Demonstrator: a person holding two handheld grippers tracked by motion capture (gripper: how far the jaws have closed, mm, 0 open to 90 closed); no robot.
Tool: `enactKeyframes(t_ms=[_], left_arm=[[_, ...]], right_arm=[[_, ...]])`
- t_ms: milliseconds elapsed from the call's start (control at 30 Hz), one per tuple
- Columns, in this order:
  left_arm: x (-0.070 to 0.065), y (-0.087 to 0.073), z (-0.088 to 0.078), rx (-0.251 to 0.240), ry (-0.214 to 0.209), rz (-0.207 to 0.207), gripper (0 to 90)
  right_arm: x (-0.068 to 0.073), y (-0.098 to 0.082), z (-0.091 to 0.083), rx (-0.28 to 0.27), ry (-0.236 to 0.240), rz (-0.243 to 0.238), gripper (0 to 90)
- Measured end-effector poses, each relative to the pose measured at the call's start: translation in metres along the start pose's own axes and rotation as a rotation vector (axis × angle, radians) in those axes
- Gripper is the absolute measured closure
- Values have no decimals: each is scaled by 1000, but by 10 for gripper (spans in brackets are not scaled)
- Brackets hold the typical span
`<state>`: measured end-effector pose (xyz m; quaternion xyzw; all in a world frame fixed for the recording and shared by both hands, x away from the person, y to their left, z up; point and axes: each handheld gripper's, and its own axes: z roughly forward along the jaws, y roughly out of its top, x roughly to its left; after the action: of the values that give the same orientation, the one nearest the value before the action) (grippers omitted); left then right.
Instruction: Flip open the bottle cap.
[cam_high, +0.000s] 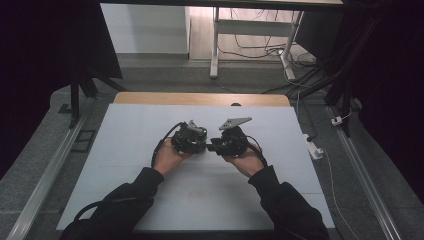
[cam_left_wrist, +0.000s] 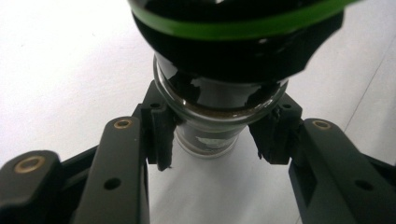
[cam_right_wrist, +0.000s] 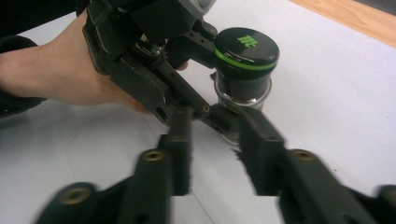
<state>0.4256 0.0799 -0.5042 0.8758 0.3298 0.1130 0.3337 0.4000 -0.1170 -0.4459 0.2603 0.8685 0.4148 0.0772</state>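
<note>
Glass jar (cam_right_wrist: 243, 88) stands upright, black cap (cam_right_wrist: 246, 48) topmost; left tongs (cam_left_wrist: 217, 142) clamp its body.

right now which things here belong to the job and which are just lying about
In the job:
- glass jar with black, green-ringed lid, clamped in the left tool
- right tool, its jaws astride the jar's lower part, pads not seen pressing

Lying about:
- white table
- white power strip on the floor
- desk frame behind
</note>
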Motion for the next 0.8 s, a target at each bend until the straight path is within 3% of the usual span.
enactKeyframes(t_ms=[200, 800], left_arm=[[0, 0, 0, -6, -2, 0, 538], [-1, 0, 0, -5, 6, 11, 539]], right_arm=[[-3, 4, 6, -5, -1, 4, 891], [-5, 15, 21, -16, -18, -9, 896]])
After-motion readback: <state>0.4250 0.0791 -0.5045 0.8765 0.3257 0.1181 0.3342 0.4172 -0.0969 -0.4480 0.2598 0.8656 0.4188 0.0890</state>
